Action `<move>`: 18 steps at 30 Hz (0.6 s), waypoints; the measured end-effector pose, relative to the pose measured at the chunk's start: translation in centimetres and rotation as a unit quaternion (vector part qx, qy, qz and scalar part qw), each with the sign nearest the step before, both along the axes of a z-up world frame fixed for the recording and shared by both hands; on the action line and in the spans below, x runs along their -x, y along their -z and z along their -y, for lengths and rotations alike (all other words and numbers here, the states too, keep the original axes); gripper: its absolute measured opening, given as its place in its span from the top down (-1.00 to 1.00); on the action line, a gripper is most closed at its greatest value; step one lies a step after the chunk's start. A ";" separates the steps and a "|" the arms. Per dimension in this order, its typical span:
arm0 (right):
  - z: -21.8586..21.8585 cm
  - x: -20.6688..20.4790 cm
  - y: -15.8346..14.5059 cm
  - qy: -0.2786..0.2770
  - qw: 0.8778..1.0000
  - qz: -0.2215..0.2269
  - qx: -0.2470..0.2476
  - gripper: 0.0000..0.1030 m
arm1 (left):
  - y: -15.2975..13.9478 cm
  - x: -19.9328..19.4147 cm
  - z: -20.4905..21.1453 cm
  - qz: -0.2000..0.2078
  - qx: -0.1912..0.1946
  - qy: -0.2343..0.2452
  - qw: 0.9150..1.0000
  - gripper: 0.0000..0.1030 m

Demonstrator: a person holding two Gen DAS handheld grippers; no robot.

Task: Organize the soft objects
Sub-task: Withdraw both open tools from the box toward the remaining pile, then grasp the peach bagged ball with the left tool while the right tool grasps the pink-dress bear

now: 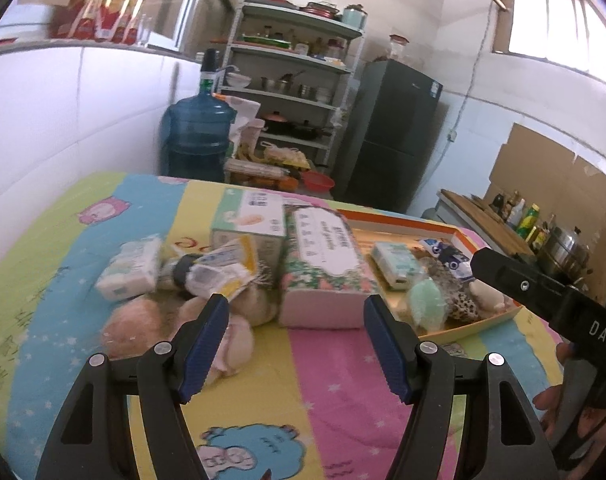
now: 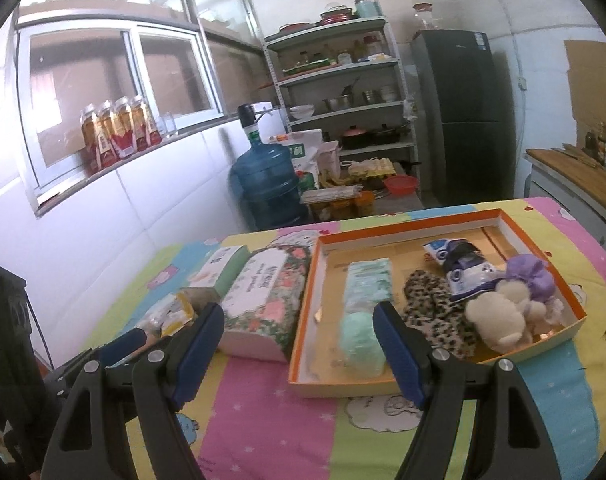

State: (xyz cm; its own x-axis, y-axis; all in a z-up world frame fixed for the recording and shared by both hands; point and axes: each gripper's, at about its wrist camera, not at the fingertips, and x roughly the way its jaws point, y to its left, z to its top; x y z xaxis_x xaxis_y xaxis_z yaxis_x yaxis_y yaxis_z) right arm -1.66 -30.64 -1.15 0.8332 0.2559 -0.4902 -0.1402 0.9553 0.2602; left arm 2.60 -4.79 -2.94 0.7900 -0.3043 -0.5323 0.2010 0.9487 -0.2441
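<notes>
A striped pastel cartoon-print tablecloth (image 1: 327,364) covers the table. Left wrist view: the left gripper (image 1: 296,322) stands wide open and empty, before a floral tissue pack (image 1: 323,264). Right wrist view: the right gripper (image 2: 299,330) stands wide open and empty; a mint-green fluffy pad (image 2: 361,344) lies inside the orange-rimmed cardboard tray (image 2: 303,332).

Home kitchen: fridge (image 2: 459,112), cookware shelves (image 2: 343,92).

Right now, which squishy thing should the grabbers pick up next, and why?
Probably the left gripper should ease forward onto the pink plush toy beside its left finger. Both it and the right gripper stand open and empty. The orange tray already holds soft things, such as the leopard-print piece, while this plush lies on the striped cloth outside it.
</notes>
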 end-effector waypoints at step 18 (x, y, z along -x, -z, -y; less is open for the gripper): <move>-7.4 -0.9 0.9 -0.052 0.998 -0.021 0.028 -0.49 | 2.3 0.6 -8.4 -0.025 0.021 -0.058 0.998 -0.39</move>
